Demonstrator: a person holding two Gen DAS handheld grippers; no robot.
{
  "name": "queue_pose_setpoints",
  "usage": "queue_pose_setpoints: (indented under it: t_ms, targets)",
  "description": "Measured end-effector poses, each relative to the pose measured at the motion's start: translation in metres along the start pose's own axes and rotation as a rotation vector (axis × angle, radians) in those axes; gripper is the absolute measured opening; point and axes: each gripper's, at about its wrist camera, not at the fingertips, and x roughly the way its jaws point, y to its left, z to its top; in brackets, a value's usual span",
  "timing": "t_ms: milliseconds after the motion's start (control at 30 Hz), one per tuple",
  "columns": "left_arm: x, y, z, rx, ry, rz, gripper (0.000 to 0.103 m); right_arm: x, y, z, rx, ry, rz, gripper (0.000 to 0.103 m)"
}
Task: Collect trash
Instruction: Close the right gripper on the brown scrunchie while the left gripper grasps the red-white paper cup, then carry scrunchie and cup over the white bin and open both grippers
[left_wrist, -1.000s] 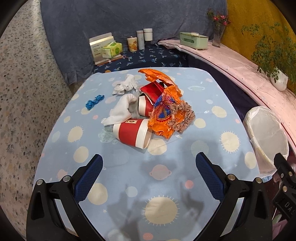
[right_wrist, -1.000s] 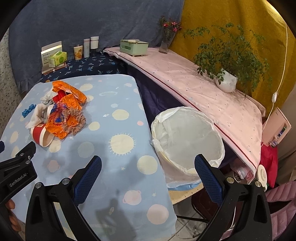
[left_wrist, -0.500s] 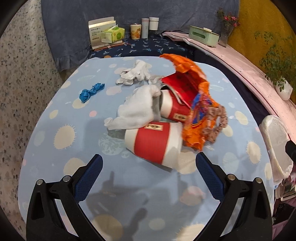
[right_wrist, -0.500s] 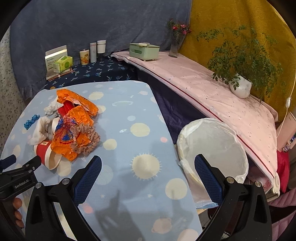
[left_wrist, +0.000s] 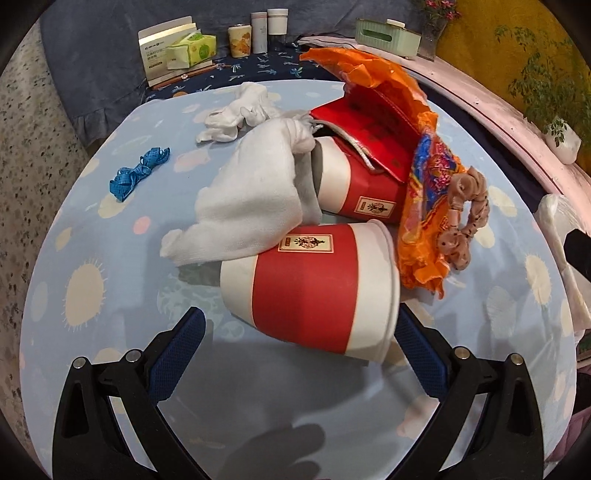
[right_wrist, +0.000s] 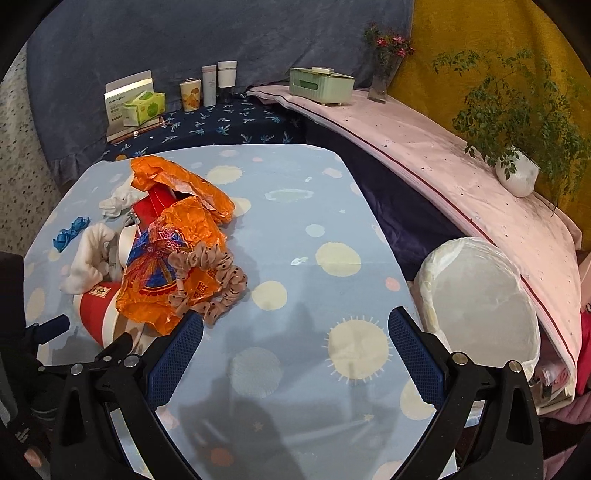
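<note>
A pile of trash lies on the blue table. A red-and-white paper cup (left_wrist: 310, 284) lies on its side at the front, a second cup (left_wrist: 354, 184) behind it. White cloth (left_wrist: 251, 199), an orange wrapper (left_wrist: 424, 206), a red box (left_wrist: 369, 129) and a beige scrunchie (left_wrist: 465, 218) surround them. My left gripper (left_wrist: 297, 339) is open, its fingers either side of the near cup. My right gripper (right_wrist: 295, 339) is open and empty over bare cloth, right of the pile (right_wrist: 173, 258). The white-lined bin (right_wrist: 480, 306) stands off the table's right edge.
A blue ribbon (left_wrist: 138, 173) and a white glove (left_wrist: 240, 110) lie at the table's far left. Behind are a tissue pack (left_wrist: 190, 48), jars (left_wrist: 258, 27), a green box (right_wrist: 319, 85), a vase and a potted plant (right_wrist: 517, 173) on the pink ledge.
My left gripper has moved forward to the pile; the near cup now sits between its open fingers. My right gripper has swung left, from the bin toward the table.
</note>
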Motion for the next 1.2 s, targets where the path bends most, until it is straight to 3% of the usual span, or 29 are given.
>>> queue_pose_setpoints:
  t_ms: [133, 200, 333, 467, 633, 700, 800, 867, 967, 1200]
  targets:
    - [0.002, 0.006, 0.004, -0.026, -0.010, -0.042, 0.094, 0.011, 0.009, 0.004, 0.011, 0.008, 0.036, 0.096]
    - [0.002, 0.005, 0.005, -0.018, -0.008, -0.070, 0.083, 0.018, 0.012, 0.007, 0.032, 0.017, 0.060, 0.096]
    - [0.003, 0.002, 0.005, 0.003, -0.006, -0.076, 0.083, 0.034, 0.020, 0.012, 0.030, 0.015, 0.065, 0.095]
    - [0.001, 0.007, 0.008, -0.011, -0.007, -0.076, 0.083, 0.057, 0.025, 0.012, 0.008, 0.044, 0.048, 0.085]
    - [-0.006, 0.010, 0.007, -0.016, -0.021, -0.041, 0.083, 0.080, 0.030, 0.010, 0.007, 0.079, 0.077, 0.079]
    - [-0.009, 0.012, 0.008, -0.026, -0.021, -0.035, 0.083, 0.087, 0.032, 0.011, 0.008, 0.087, 0.089, 0.073]
    - [-0.013, 0.012, 0.008, -0.027, -0.025, -0.021, 0.083, 0.093, 0.034, 0.013, 0.016, 0.096, 0.112, 0.057]
    - [-0.017, 0.012, 0.008, -0.025, -0.029, -0.011, 0.083, 0.093, 0.033, 0.013, 0.030, 0.103, 0.146, 0.034]
    - [-0.025, 0.013, 0.008, -0.033, -0.036, -0.010, 0.083, 0.086, 0.032, 0.012, 0.030, 0.099, 0.160, 0.017]
    - [-0.048, 0.005, 0.009, -0.051, -0.067, -0.020, 0.083, 0.057, 0.016, 0.008, 0.047, 0.063, 0.174, 0.014]
